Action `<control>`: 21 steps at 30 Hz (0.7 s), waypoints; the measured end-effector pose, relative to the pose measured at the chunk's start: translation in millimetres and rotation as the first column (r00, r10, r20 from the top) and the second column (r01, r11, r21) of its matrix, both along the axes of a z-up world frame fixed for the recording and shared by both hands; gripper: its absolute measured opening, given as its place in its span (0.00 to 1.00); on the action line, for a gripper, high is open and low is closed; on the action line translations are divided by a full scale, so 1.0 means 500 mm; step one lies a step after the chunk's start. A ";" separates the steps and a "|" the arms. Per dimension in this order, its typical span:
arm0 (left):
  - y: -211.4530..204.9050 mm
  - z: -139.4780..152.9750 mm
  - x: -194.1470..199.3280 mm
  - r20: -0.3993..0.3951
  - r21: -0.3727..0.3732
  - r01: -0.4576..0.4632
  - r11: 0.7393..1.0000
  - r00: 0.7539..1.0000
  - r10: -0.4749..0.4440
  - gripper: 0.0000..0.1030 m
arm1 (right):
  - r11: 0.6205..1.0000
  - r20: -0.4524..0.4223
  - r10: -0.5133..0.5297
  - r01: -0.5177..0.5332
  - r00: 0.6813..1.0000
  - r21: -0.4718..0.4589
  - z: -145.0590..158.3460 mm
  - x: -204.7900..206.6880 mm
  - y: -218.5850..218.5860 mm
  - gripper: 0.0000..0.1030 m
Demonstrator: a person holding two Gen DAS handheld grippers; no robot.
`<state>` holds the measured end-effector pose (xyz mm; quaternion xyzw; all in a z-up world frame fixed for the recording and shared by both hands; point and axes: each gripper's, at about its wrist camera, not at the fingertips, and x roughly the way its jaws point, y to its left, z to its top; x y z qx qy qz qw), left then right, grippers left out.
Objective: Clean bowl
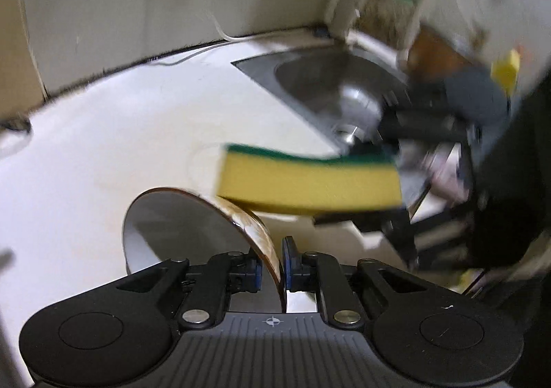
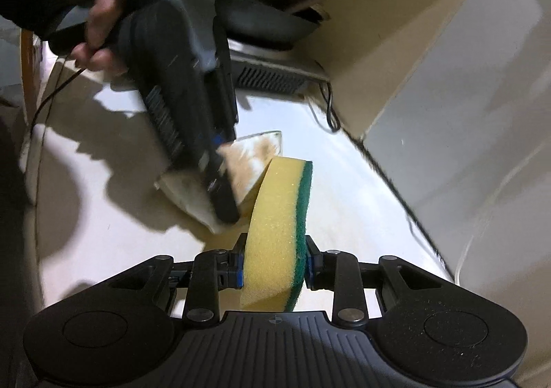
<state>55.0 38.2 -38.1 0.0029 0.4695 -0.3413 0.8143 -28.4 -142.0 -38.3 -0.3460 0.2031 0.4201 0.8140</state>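
1. The white ceramic bowl with a thin brown rim and brownish smears on its outer wall [image 1: 193, 233] is tipped on edge above the white countertop [image 1: 103, 153], near the steel sink [image 1: 320, 84] set into it.
2. The left gripper [image 1: 273, 267] pinches the bowl's wall at the rim: one blue pad sits inside the bowl, the other outside, both pressed against the thin wall.
3. The right gripper [image 2: 275, 267] is clamped across the yellow sponge with a green scouring layer [image 2: 279, 233], one pad on the yellow foam face and one on the green face; the foam bulges slightly around the pads.
4. In the right wrist view the sponge's far end touches, or sits just beside, the stained outside of the bowl [image 2: 251, 160].
5. The bowl looks rigid, glazed and breakable, probably fairly heavy for a rim pinch; the smooth glaze would likely turn slippery once wet, so a firm hold set deep over the rim seems safest.
6. Held by a single point, the bowl may pivot under scrubbing pressure; pushing towards the pinch rather than away from it should limit that.
7. The sponge is light and soft; it bends along its length, so a hold nearer its working end would give a stiffer wipe.
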 end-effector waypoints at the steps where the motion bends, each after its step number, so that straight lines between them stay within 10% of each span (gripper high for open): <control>1: 0.007 -0.002 0.010 -0.033 -0.042 -0.019 0.999 0.999 0.018 0.14 | 1.000 -0.009 -0.008 0.008 1.000 0.010 0.003 0.003 -0.007 0.29; 13: 0.016 -0.023 0.071 -0.198 -0.178 -0.155 0.972 0.973 0.119 0.17 | 0.999 0.042 -0.036 0.037 0.998 -0.023 0.005 0.004 -0.009 0.29; 17: -0.005 -0.004 0.050 -0.117 -0.108 -0.090 0.990 0.990 0.078 0.17 | 0.996 -0.002 -0.087 0.087 0.996 -0.013 -0.003 0.007 -0.024 0.29; 21: -0.017 0.020 0.005 -0.048 -0.020 0.032 0.999 0.998 -0.033 0.39 | 0.994 -0.011 -0.112 0.112 0.994 0.016 -0.009 0.014 -0.014 0.29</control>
